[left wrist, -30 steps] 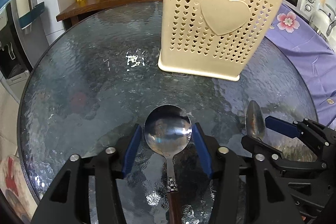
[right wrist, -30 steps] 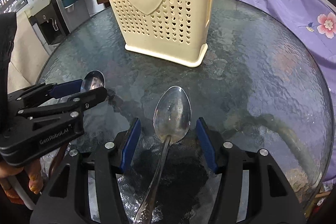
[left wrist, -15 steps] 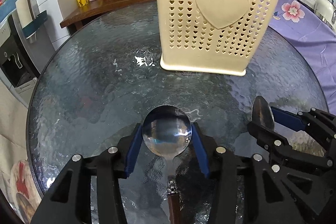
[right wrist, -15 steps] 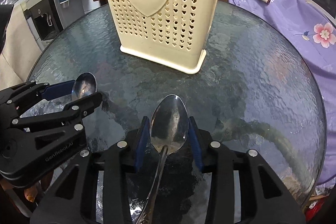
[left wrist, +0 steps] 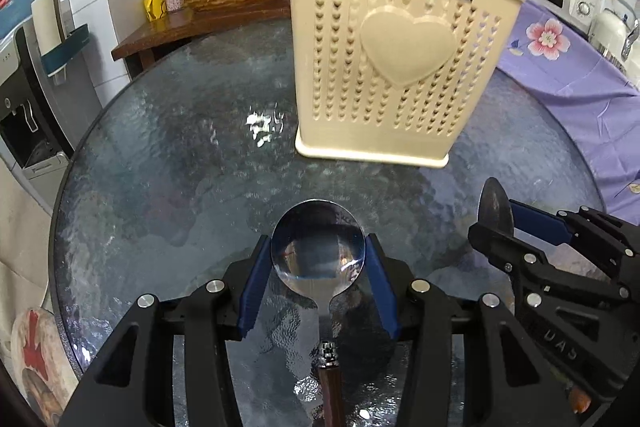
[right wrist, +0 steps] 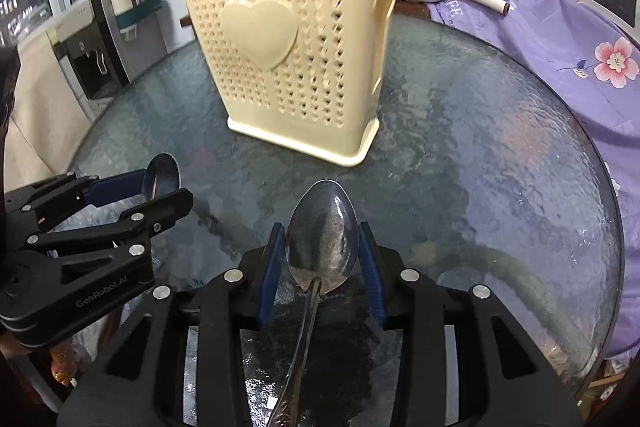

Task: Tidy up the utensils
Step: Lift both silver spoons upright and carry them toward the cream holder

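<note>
Two spoons gripped at once: round-bowled steel spoon with brown wooden handle (left wrist: 318, 259) clamped in the left hand-held gripper (left wrist: 318, 267), oval all-metal spoon (right wrist: 322, 235) clamped in the right hand-held gripper (right wrist: 322, 255), both above the round textured glass table (right wrist: 500, 155). Best lifted clear over the rim of the cream perforated plastic utensil holder (left wrist: 396, 67) ahead, tipped handle-down, released one by one
</note>
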### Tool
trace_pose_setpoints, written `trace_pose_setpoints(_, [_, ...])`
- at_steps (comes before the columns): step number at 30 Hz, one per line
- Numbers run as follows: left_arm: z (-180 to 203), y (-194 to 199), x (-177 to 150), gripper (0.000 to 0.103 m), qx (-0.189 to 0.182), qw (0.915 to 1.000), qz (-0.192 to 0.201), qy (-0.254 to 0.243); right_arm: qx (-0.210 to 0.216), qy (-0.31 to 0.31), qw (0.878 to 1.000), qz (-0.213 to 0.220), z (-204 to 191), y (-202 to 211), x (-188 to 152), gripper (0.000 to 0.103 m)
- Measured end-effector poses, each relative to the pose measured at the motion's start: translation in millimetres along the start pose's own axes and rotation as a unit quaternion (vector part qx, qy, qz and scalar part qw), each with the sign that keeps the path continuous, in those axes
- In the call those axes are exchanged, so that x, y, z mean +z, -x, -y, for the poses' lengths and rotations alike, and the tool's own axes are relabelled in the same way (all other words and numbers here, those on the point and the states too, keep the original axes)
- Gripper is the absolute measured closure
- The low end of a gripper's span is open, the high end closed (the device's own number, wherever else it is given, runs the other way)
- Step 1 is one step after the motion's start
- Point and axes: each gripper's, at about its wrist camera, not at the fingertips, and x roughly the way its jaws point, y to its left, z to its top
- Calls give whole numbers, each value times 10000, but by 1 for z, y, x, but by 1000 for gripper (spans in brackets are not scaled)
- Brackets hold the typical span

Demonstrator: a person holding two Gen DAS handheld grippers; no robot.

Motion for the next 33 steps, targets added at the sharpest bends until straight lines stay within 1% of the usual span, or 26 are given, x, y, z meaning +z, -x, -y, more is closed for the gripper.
trace_pose_setpoints(2, [0, 6, 2, 57, -71, 9999, 103, 14, 76, -56, 9999, 72, 3, 6, 3, 65])
trace_pose_setpoints(5, [0, 16, 7, 57, -175, 9995, 263, 29, 368, -252, 9989, 142, 13, 16, 8, 65])
trace_pose_setpoints(7, [0, 23, 10, 57, -210, 9991, 365, 24, 466, -306, 9982, 208, 16, 24, 11, 65])
trace_pose_setpoints(12, [2, 43, 18, 57, -362, 9975, 605, 57, 753, -274, 9950, 594, 19, 56, 23, 66])
trace_pose_setpoints(19, [2, 58, 23, 57, -499, 9955, 797, 113, 746, -157, 9939, 793, 19, 78, 27, 66])
trace_pose_setpoints(23, [2, 67, 25, 57, -657, 9933, 933, 174, 807, -140, 9927, 883, 19, 86, 24, 66])
trace_pose_setpoints(27, [7, 74, 24, 57, -671, 9917, 1087, 129, 770, -54, 9925, 943, 18, 91, 24, 66])
trace_pose_setpoints(33, [8, 76, 27, 57, -834, 9902, 1110, 152, 769, -30, 9918, 1022, 20, 96, 23, 66])
